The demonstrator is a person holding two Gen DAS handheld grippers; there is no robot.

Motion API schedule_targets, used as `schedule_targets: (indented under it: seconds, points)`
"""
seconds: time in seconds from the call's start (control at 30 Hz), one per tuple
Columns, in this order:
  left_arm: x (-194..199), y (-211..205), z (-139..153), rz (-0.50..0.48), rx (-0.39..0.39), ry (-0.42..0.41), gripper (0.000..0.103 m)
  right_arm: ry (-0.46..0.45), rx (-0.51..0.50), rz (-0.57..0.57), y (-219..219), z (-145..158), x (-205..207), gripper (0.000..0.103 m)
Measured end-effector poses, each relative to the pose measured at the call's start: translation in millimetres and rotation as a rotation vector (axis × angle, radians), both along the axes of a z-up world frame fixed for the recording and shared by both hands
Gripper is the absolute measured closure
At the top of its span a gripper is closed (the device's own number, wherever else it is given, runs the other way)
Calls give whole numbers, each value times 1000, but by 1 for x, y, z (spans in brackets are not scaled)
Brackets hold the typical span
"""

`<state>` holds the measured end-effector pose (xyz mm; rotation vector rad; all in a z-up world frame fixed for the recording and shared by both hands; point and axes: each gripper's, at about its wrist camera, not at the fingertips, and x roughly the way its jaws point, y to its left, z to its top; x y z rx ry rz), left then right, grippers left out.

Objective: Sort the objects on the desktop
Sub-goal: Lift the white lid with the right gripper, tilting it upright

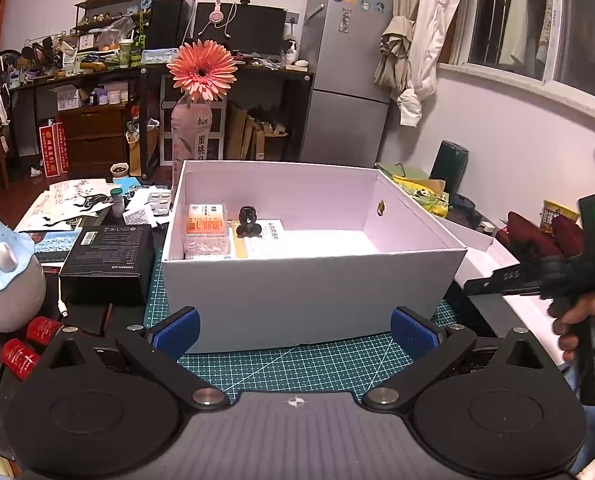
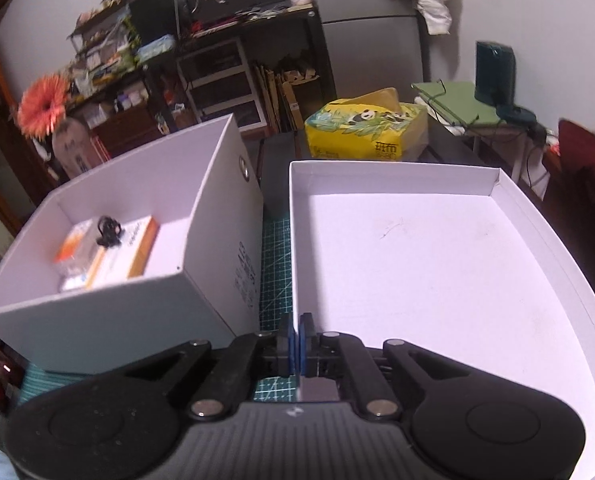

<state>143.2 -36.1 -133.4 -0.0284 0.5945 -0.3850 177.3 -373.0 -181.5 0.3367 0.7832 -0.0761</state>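
Cluttered shelves and a fridge back your green grid cutting mat (image 1: 297, 364), where the deep white cardboard box (image 1: 309, 280) already holds an orange-labelled packet (image 1: 207, 224) and a small black clip (image 1: 248, 222). Your right gripper (image 2: 297, 344) pinches the near wall of the shallow white box lid (image 2: 437, 264); that thin wall could buckle or slip out. Your left gripper (image 1: 295, 332) stands wide, empty.

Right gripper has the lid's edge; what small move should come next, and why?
Probably lift the lid and swing it over the box. The right gripper is shut on its near wall, the box stands open beside it, and the left gripper is open and empty.
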Motion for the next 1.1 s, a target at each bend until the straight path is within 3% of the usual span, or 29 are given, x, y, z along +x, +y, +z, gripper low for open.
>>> schedule_targets:
  seconds: [0.3, 0.5, 0.77, 1.1]
  points:
    - [4, 4, 1, 7, -28, 2, 0, -78, 163, -29, -23, 34, -15, 101]
    - [2, 2, 3, -13, -30, -9, 0, -93, 270, -93, -37, 37, -18, 101]
    - [3, 2, 4, -16, -39, -14, 0, -87, 305, -144, -42, 48, -19, 100]
    - [2, 4, 7, -13, -58, -18, 0, -149, 422, -189, -60, 86, -19, 99]
